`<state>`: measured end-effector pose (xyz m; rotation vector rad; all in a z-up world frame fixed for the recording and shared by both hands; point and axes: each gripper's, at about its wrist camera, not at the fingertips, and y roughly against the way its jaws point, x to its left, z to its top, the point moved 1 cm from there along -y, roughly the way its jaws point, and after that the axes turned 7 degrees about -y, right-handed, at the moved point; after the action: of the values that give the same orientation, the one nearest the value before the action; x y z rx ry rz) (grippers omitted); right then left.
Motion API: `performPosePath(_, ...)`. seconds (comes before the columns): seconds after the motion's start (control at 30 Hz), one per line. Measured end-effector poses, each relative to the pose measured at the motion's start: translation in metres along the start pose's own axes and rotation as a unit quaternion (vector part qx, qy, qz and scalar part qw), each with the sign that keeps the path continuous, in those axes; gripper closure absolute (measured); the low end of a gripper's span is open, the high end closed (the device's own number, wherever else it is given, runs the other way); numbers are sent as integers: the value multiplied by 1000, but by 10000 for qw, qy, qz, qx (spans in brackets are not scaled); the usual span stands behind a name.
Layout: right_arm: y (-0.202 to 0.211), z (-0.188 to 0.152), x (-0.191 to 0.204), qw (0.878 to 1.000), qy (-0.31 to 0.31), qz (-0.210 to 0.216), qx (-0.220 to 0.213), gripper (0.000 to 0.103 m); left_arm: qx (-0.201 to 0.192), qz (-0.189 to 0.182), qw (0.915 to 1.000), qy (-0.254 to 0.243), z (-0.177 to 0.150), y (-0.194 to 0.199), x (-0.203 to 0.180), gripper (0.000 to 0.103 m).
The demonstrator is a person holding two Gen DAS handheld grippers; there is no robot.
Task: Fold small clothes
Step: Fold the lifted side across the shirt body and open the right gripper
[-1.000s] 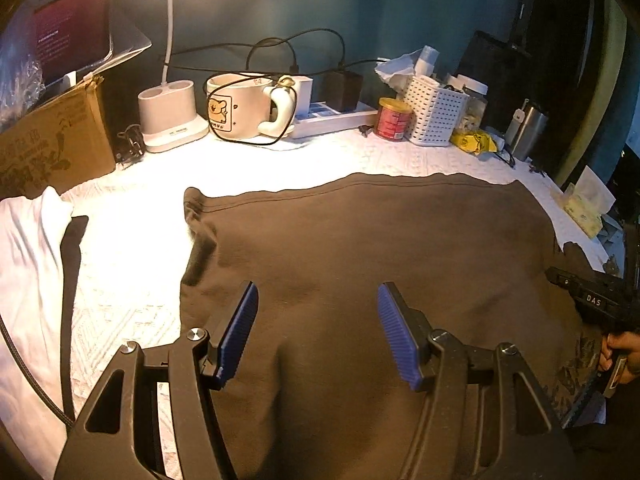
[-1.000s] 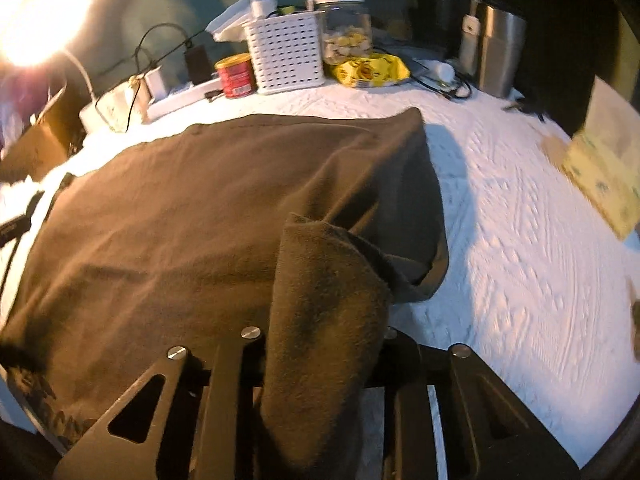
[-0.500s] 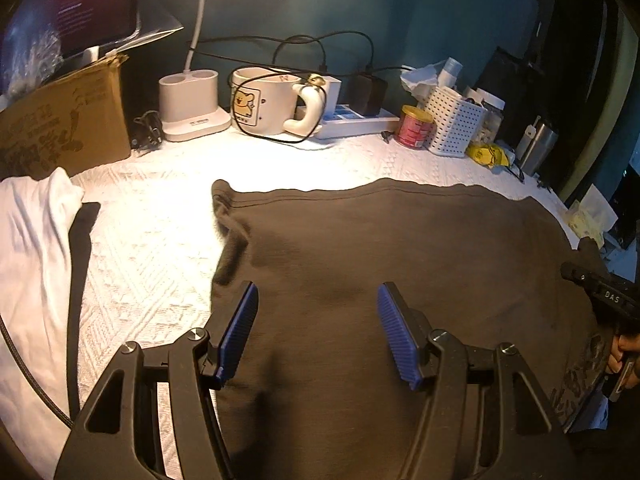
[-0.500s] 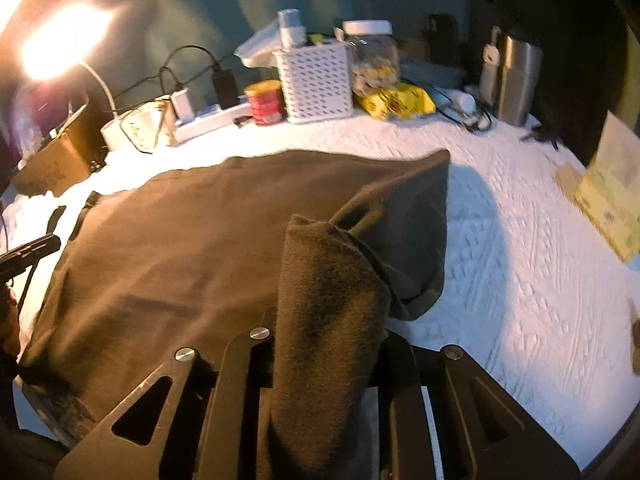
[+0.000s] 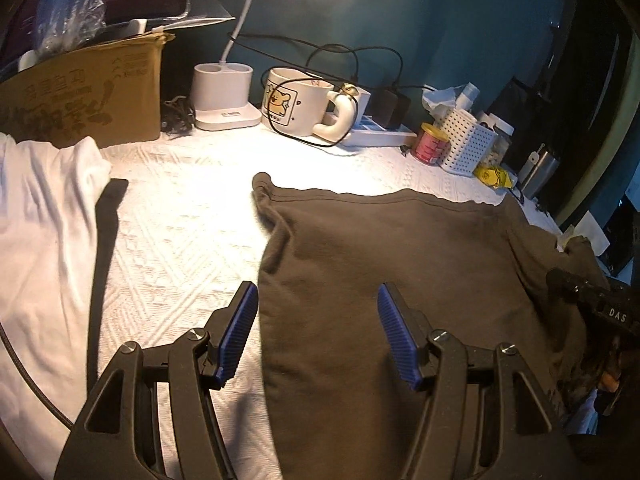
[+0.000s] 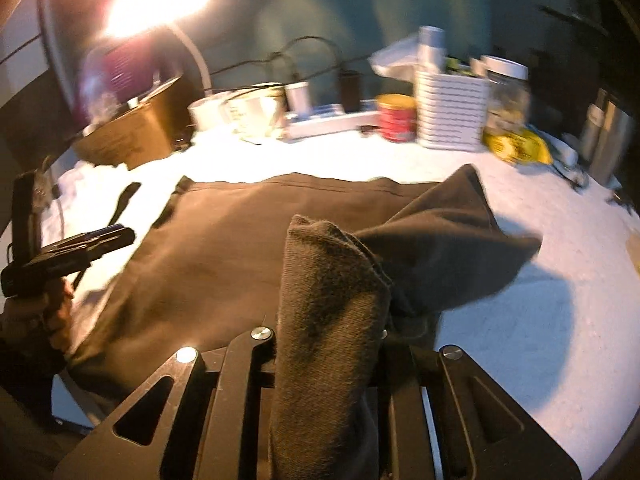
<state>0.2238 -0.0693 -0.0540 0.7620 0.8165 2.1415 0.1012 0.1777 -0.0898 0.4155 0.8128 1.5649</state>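
A dark brown garment [image 5: 400, 264] lies spread on the white textured table cover [image 5: 180, 240]. My left gripper [image 5: 316, 334] hovers open over its near left edge. One blue pad [image 5: 236, 328] is above the cover and the other over the cloth, with nothing pinched. My right gripper [image 6: 332, 320] is shut on a bunched fold of the garment [image 6: 332, 280], which hides its fingertips. The garment's right corner [image 6: 460, 240] is raised off the table and casts a shadow. Each gripper shows in the other's view: the right gripper [image 5: 592, 304] and the left gripper [image 6: 80, 248].
White cloth [image 5: 44, 232] and a black strap [image 5: 106, 240] lie at the left. Along the back stand a cardboard box [image 5: 80, 96], lamp base [image 5: 222, 96], mug [image 5: 300, 104], power strip [image 5: 380, 136], red can [image 5: 430, 144], white basket [image 5: 466, 144] and steel tumbler [image 6: 608, 136].
The right gripper has risen and carried the pinched fold leftward, lifting the garment's right corner. The left gripper has shifted left, from over the cloth's middle to its left edge.
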Motion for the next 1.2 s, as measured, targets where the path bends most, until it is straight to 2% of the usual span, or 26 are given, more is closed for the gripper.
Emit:
performPosePath(0.13, -9, 3, 29, 9992, 192, 345, 112, 86, -18, -16, 10000, 68, -3, 4, 7, 41)
performPosePath(0.43, -23, 1, 84, 9945, 681, 738, 289, 86, -85, -3, 9996, 259, -9, 13, 22, 41)
performPosePath(0.57, -36, -6, 105, 9912, 962, 762, 502, 86, -82, 28, 9996, 266, -12, 17, 27, 41)
performPosePath(0.73, -53, -16, 123, 9873, 1201, 533, 890, 86, -61, 110, 9997, 223, -14, 22, 30, 41)
performPosePath(0.9, -54, -24, 143, 9805, 1501, 591, 1124, 76, -80, 232, 9995, 191, -17, 33, 34, 41)
performPosePath(1.07, -46, -35, 162, 9729, 1844, 744, 1177, 49, -127, 419, 9989, 192, -20, 48, 39, 41)
performPosePath(1.13, -42, -38, 168, 9722, 1886, 792, 1137, 43, -167, 492, 9985, 195, -20, 55, 41, 41)
performPosePath(1.2, -36, -42, 172, 9708, 1907, 925, 1124, 42, -224, 557, 9980, 191, -20, 62, 42, 41)
